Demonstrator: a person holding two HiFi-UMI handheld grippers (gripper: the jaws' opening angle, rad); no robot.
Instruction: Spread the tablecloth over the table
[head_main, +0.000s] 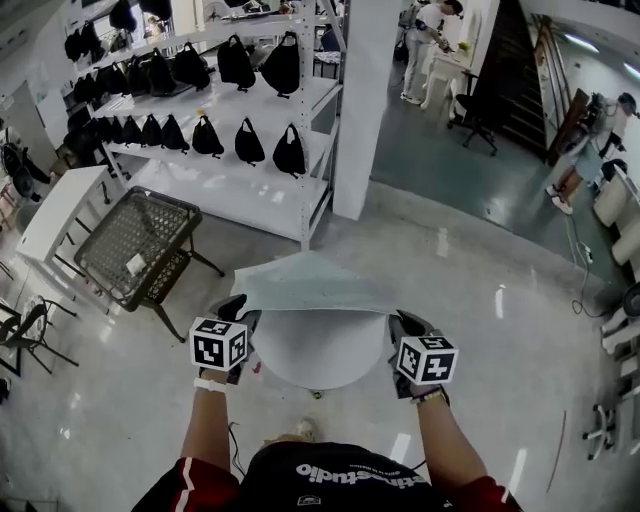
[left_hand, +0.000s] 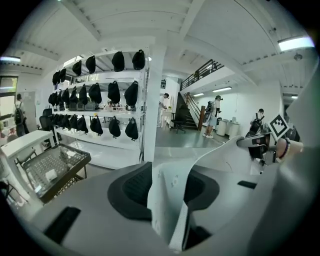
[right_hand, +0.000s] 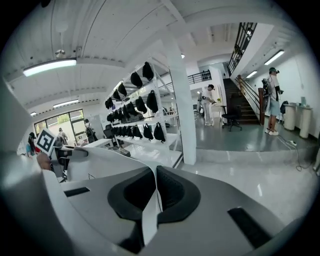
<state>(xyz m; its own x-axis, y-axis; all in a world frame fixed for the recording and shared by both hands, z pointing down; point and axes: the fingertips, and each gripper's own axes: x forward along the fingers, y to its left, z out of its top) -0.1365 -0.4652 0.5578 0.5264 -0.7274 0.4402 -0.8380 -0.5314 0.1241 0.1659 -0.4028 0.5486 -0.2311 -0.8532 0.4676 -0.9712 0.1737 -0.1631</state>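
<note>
A pale grey tablecloth (head_main: 312, 285) lies over the far half of the round white table (head_main: 320, 352), and its near edge is lifted between my two grippers. At the table's left rim my left gripper (head_main: 236, 310) stands open. A loose fold of the tablecloth (left_hand: 167, 202) hangs between its parted pads (left_hand: 134, 189) without being pressed. My right gripper (head_main: 404, 324) is at the right rim, shut on the cloth's edge (right_hand: 149, 220), which is pinched thin between its pads (right_hand: 176, 192). The near half of the tabletop is bare.
A black wire-mesh table (head_main: 135, 245) stands to the left. White shelves with several black bags (head_main: 225, 135) and a white pillar (head_main: 365, 110) rise beyond. A white desk (head_main: 58, 212) sits at far left. People stand far off at the back right.
</note>
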